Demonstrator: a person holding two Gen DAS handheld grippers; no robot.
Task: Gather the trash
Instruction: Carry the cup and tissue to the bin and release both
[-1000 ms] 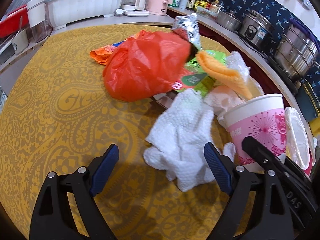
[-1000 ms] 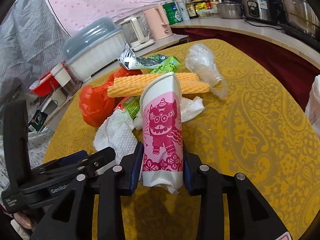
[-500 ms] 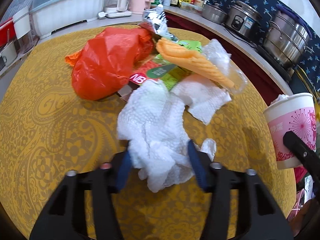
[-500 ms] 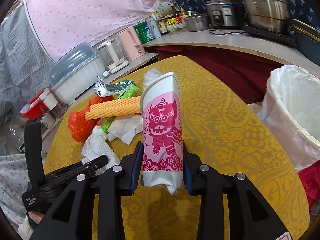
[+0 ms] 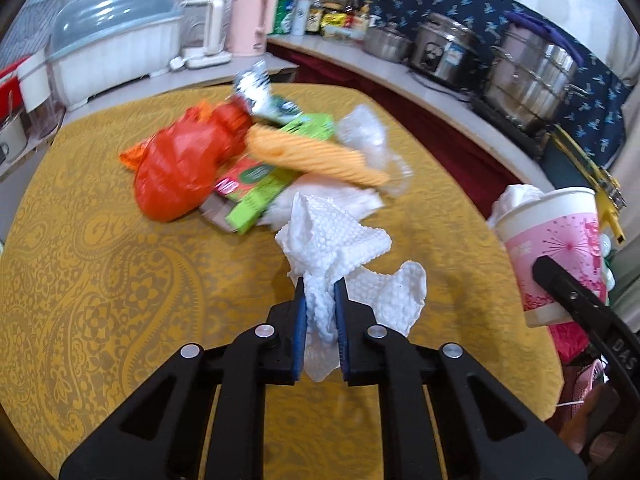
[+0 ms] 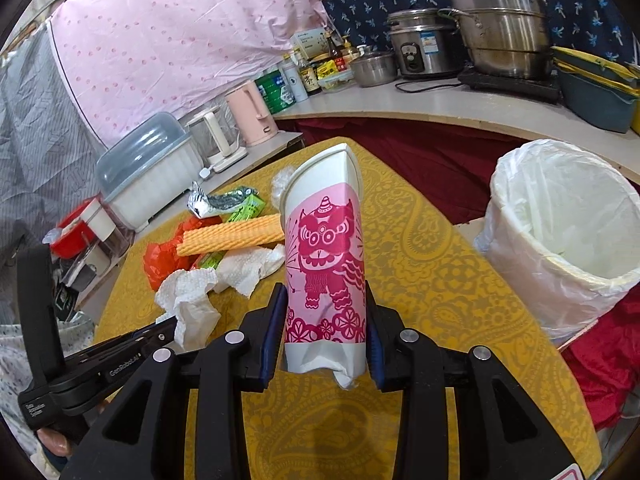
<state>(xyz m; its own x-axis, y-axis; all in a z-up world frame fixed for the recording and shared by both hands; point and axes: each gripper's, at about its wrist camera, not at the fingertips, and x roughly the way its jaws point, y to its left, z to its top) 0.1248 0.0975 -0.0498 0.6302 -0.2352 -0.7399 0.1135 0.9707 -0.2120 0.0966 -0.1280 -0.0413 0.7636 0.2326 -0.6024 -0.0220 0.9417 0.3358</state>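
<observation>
My left gripper point(image 5: 320, 300) is shut on a crumpled white paper towel point(image 5: 334, 236) and holds it just above the yellow table point(image 5: 100, 280). My right gripper point(image 6: 325, 320) is shut on a squashed pink paper cup point(image 6: 324, 256), held upright above the table; the cup also shows in the left wrist view point(image 5: 554, 252). A trash pile lies behind: a red plastic bag point(image 5: 180, 168), an orange ribbed wrapper point(image 5: 316, 156), green packets point(image 5: 260, 192), a second white towel point(image 6: 250, 266) and a clear plastic bag point(image 5: 366, 132).
A white-lined trash bin point(image 6: 560, 232) stands off the table's right edge. A counter behind holds a dish box point(image 5: 112, 52), a pink kettle point(image 5: 250, 24), bottles and steel pots point(image 5: 536, 76). The left gripper's handle point(image 6: 72, 368) shows in the right wrist view.
My left gripper closed on the white paper towel and lifted it off the pile. My right gripper carried the pink cup to the right, towards the bin.
</observation>
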